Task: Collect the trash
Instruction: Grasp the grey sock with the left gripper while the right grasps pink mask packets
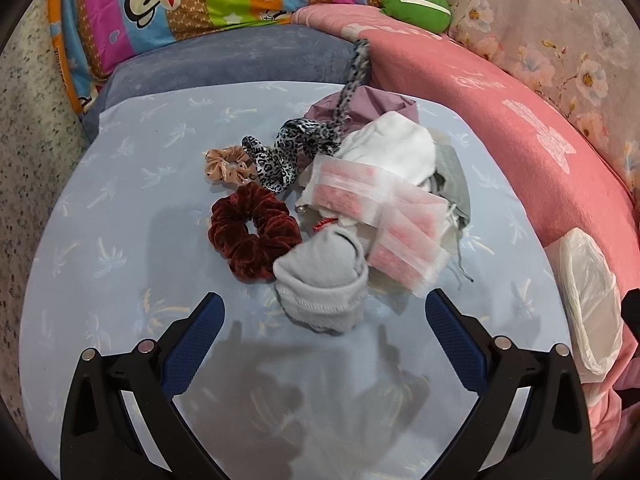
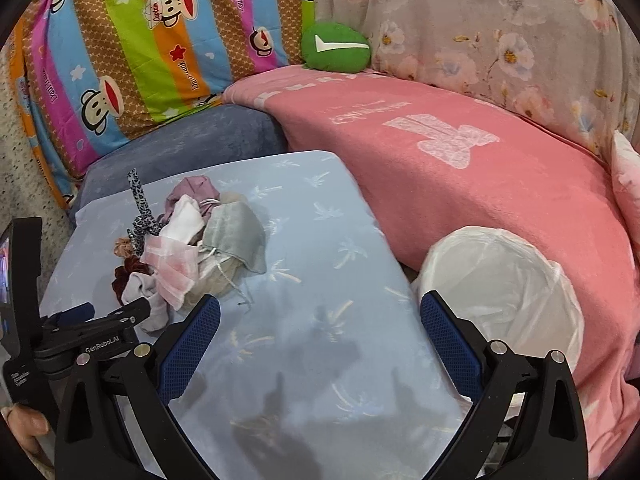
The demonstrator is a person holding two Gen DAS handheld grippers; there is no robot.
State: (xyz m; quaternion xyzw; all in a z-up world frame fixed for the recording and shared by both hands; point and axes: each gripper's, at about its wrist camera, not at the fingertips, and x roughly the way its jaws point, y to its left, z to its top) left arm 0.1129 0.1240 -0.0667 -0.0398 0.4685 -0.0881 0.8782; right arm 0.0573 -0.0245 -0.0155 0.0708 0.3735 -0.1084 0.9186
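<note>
A pile of small items lies on the light blue cushion [image 1: 120, 184]: pink-and-white masks in clear wrappers [image 1: 376, 216], a grey sock [image 1: 324, 280], a white cloth [image 1: 392, 148], a grey mask [image 1: 452, 184], a dark red scrunchie [image 1: 254, 232], a beige scrunchie [image 1: 224, 166] and a leopard-print band [image 1: 280, 156]. My left gripper [image 1: 324, 300] is open, just short of the grey sock. My right gripper [image 2: 320, 300] hangs open and empty over bare cushion [image 2: 320, 240], between the pile [image 2: 192, 240] and the white-lined bin [image 2: 500, 280]. The left gripper [image 2: 116, 308] shows at the pile's near edge.
The lined bin [image 1: 588, 300] stands to the right of the cushion, against a pink blanket [image 2: 440, 168]. Behind are a blue-grey pillow [image 2: 192, 140], a striped cartoon pillow [image 2: 140, 40], a green plush [image 2: 336, 48] and floral fabric [image 2: 500, 32]. A hand [image 2: 24, 424] holds the left tool.
</note>
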